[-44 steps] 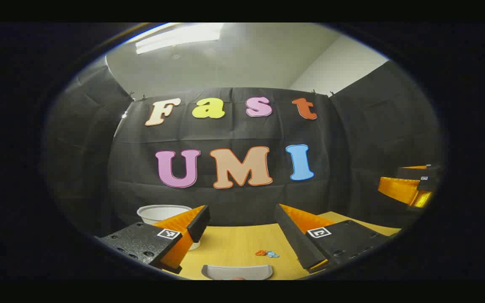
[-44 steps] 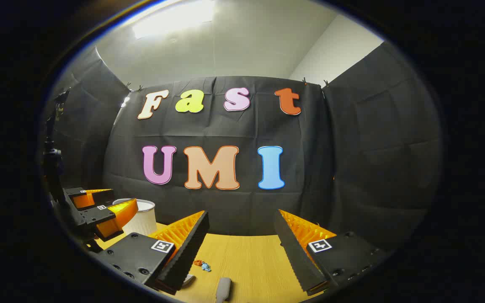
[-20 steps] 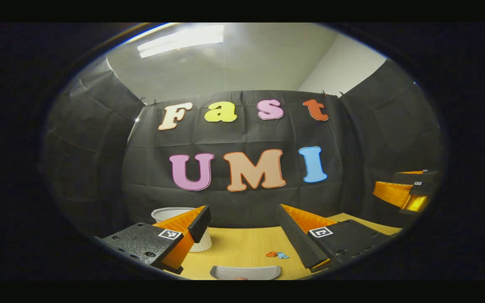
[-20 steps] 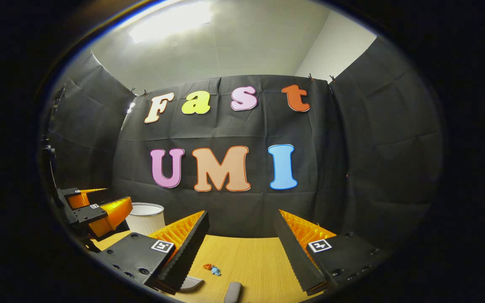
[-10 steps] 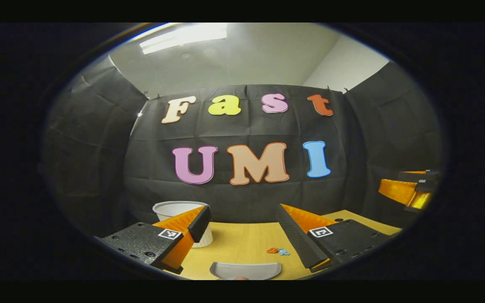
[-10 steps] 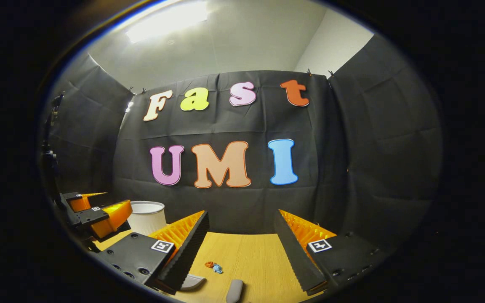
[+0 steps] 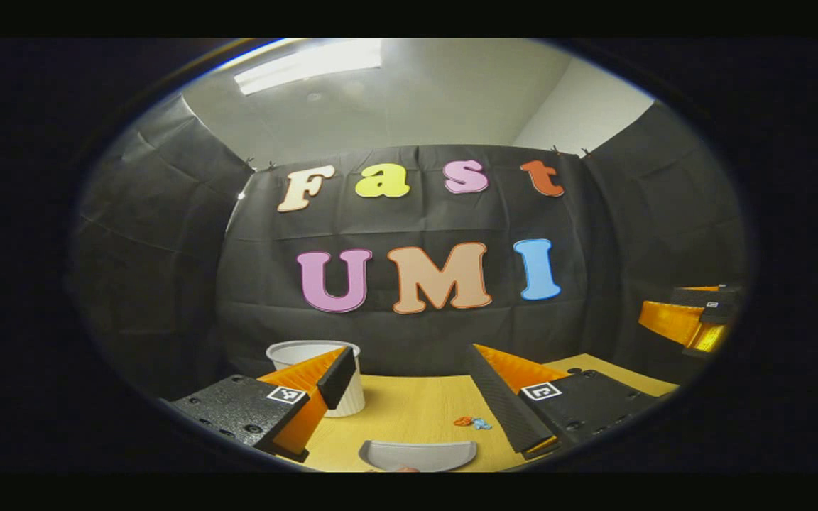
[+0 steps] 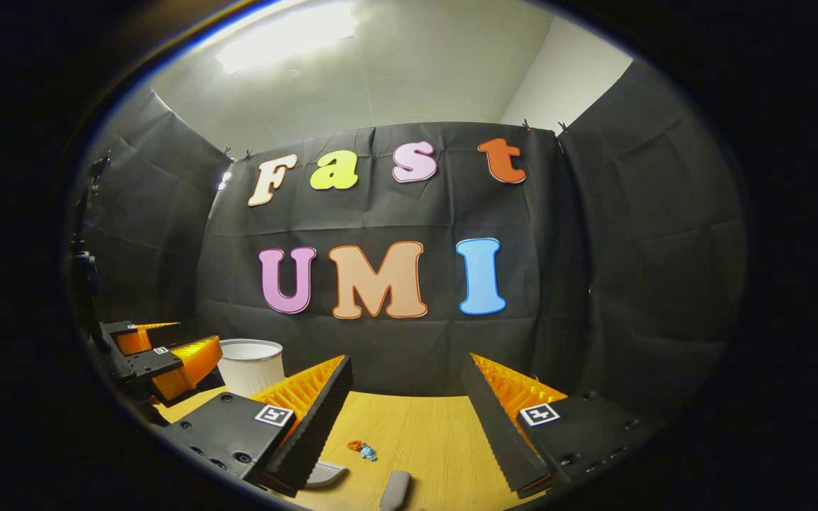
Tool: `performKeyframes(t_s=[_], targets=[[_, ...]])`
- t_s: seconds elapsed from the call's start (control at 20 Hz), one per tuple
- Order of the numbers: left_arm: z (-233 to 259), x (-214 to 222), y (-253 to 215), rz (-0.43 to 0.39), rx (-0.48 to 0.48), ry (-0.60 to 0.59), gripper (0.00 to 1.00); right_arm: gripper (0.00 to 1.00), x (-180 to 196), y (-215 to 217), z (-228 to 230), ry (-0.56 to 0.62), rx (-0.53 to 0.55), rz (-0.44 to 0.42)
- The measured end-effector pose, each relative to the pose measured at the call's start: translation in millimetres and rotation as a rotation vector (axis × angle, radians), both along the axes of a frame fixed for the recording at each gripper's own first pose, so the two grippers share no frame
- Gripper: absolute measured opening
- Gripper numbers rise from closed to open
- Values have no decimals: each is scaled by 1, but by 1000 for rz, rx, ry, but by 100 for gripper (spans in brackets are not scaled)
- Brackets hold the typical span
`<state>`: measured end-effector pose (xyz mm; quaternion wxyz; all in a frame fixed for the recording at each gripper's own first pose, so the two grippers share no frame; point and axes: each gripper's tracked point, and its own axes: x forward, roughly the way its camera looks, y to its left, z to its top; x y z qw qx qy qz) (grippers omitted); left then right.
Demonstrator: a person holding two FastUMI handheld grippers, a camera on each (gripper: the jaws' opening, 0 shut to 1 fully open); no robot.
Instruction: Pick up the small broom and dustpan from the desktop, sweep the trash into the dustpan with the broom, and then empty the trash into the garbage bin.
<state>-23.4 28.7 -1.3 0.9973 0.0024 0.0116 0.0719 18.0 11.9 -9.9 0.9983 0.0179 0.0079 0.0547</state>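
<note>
Wood-grain desktop (image 7: 409, 408) across lower frame. Left gripper (image 7: 409, 394) jaws wide, holding nothing; grey dustpan (image 7: 417, 455) at bottom centre between fingers, trash bits (image 7: 471, 422) just right, white garbage bin (image 7: 324, 376) lower left. Right gripper (image 8: 402, 419) jaws wide, empty; broom handle (image 8: 395, 490) at bottom centre, trash near.

Table (image 7: 409, 408): yellow wood, flat, with the black cloth wall behind it.
Bin (image 7: 324, 355): a white ribbed tub, standing up on the table at about 10 o'clock in the left gripper view (partly hidden by a finger).
Trash (image 7: 471, 422): small orange and blue bits, lying together on the wood, at 5 o'clock from the bin.
Dustpan (image 7: 417, 454): grey, flat on the table at 6 o'clock, near the trash but not touching.
Broom (image 8: 395, 490): a grey handle end at 6 o'clock in the right gripper view.
</note>
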Motion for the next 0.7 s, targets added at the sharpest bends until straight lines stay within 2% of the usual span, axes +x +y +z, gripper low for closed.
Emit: performKeyframes(t_s=[0.05,0.1,0.15,0.2,0.25,0.35,0.4,0.45,0.7], targets=[[1,-2,0,0,-5,2,94,100,-1,-2,-1,3,0,0],[1,-5,-1,4,-9,3,94,99,-4,-4,-2,8,0,0],[1,-7,0,10,-8,9,99,99,-6,-6,-4,13,3,1],[0,-8,0,15,-5,11,94,99,-8,-6,-6,20,6,5],[1,-10,0,17,0,11,99,99,-11,-7,-10,28,7,12],[-2,-15,-2,20,20,25,99,99,-17,-5,-18,53,2,32],[-6,-18,-2,23,33,39,99,99,-19,-5,-23,69,-2,44],[-10,-22,-2,26,45,56,94,99,-22,-4,-30,88,-5,61],[-50,-39,-1,16,86,184,99,99,-25,4,-70,210,-25,121]])
